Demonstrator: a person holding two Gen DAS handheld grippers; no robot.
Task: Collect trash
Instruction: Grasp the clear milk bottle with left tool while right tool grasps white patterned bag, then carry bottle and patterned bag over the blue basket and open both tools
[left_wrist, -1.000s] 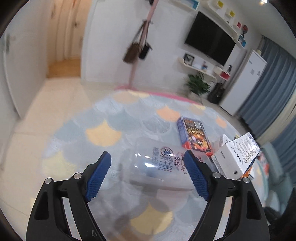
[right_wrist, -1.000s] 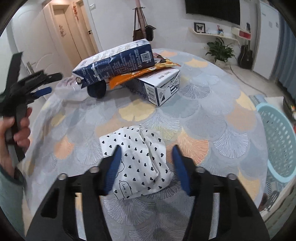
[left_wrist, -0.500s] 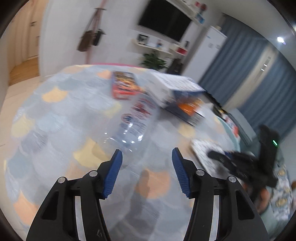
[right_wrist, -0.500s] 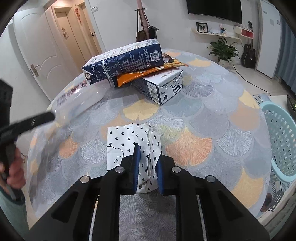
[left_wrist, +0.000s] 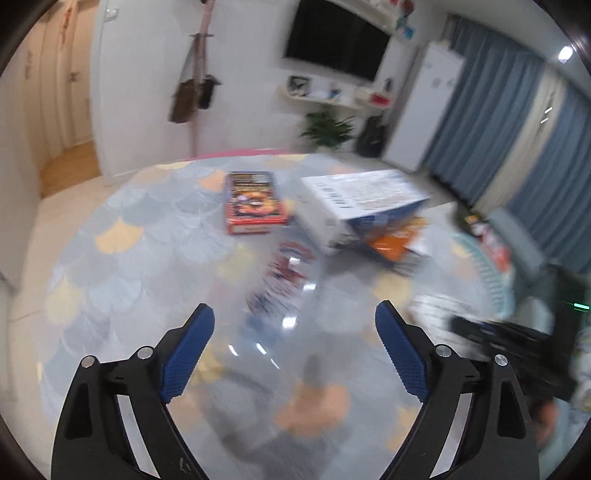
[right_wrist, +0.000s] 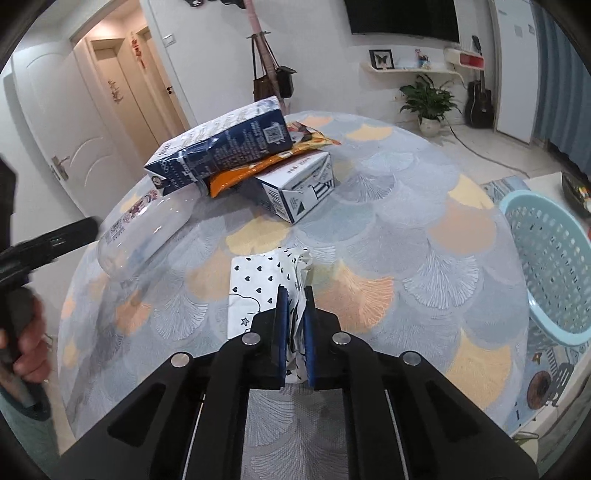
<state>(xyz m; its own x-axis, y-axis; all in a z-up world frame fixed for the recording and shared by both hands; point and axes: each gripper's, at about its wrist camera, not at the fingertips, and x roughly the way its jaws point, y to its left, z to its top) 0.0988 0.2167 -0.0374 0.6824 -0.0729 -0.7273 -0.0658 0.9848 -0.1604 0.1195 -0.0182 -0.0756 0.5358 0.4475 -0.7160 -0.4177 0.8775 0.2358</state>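
Left-wrist view, blurred: left tool (left_wrist: 294, 341) spread wide, nothing gripped, a clear plastic bottle (left_wrist: 284, 291) lying between its fingers on the scallop-patterned table (left_wrist: 122, 258). Right-wrist view: right tool (right_wrist: 294, 319) clenched on the crumpled heart-print paper bag (right_wrist: 258, 280); cartons (right_wrist: 229, 147) uncollected, perforated blue basket (right_wrist: 550, 266) beside the table.

White heart-print paper bag (right_wrist: 266, 284), light-blue basket (right_wrist: 550, 266), scallop-patterned grey-orange tablecloth (right_wrist: 406, 229)
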